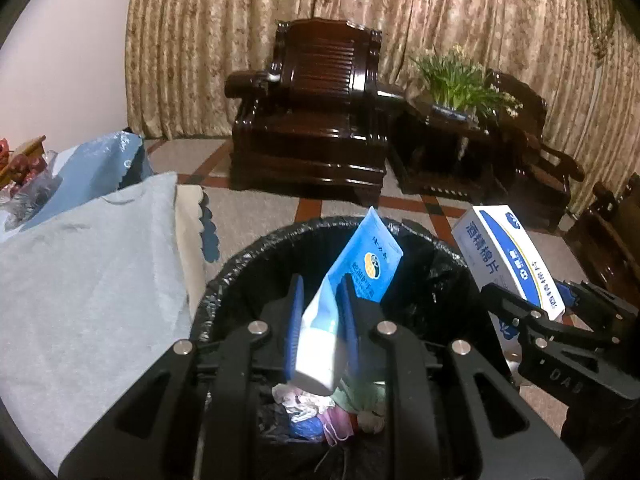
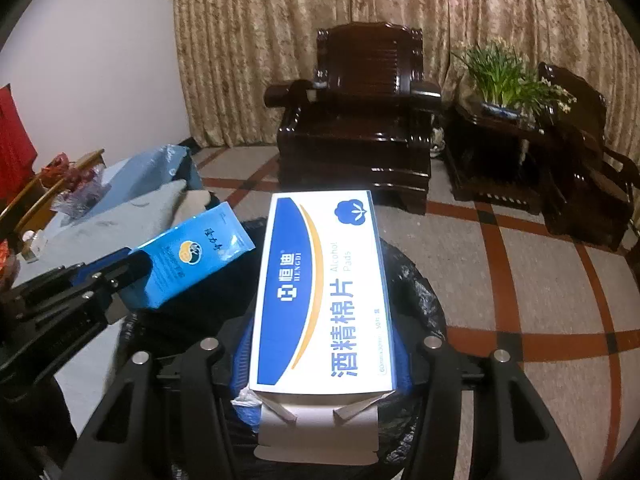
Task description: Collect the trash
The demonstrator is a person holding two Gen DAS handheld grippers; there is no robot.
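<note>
My left gripper [image 1: 320, 304] is shut on a blue and white tube [image 1: 360, 264] and holds it above the open black-lined trash bin [image 1: 240, 268]. The tube also shows in the right wrist view [image 2: 192, 252]. My right gripper [image 2: 320, 352] is shut on a white and blue alcohol pads box [image 2: 320, 296], held over the bin's right side [image 2: 416, 296]. The box shows at the right in the left wrist view [image 1: 508, 256]. Crumpled tissues and a pink mask [image 1: 320, 412] lie at the bin's bottom.
A table with a light blue cloth [image 1: 92, 272] stands left of the bin, with a blue bag [image 1: 100, 168] and snacks [image 1: 24, 172] on it. Dark wooden armchairs [image 1: 316, 120], a side table with a plant [image 1: 460, 80] and curtains stand behind, across the tiled floor.
</note>
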